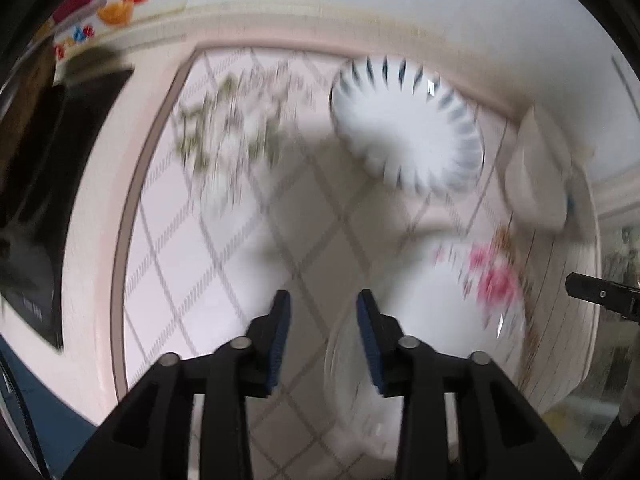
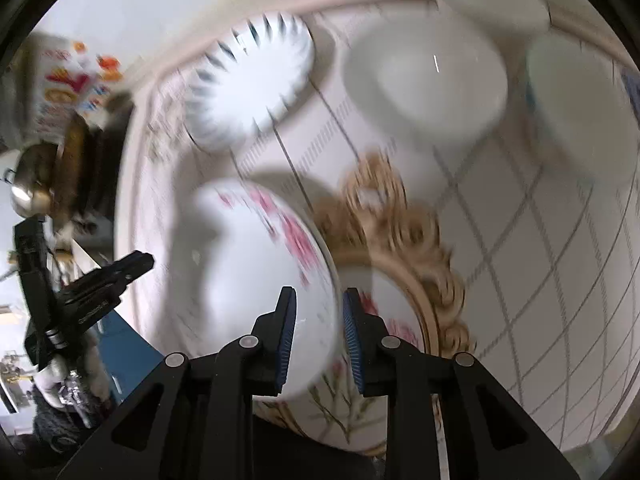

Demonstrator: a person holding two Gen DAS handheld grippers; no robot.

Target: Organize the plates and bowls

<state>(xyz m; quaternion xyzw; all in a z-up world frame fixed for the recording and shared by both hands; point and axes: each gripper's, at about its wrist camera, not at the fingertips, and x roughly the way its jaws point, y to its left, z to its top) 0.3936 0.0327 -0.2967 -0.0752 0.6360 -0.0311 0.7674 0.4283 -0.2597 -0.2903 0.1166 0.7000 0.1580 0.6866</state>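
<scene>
Both grippers have fingers spread w/ nothing pinched: right gripper (image 2: 319,332) straddles the pink-flower bowl (image 2: 256,280) rim on the table (image 2: 540,240), left gripper (image 1: 323,336) hangs nearby, so lift straight & slow.

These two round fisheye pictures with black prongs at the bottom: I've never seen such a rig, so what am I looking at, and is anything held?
There is no robot arm here. A person carries a hand-held two-finger gripper in each hand, and each gripper has a camera looking down along its fingers. One picture comes from the left gripper, the other from the right gripper; each also catches the other gripper at its edge.

Both look down on a table with a patterned cloth. On it lie a white plate with dark rim strokes, plain white bowls, a gold-bordered plate and, on that plate, a bowl with pink flowers. Everything is blurred.

The left fingers are apart with nothing between them. The right fingers straddle the flowered bowl's rim but do not seem to press it, so nothing appears held.
</scene>
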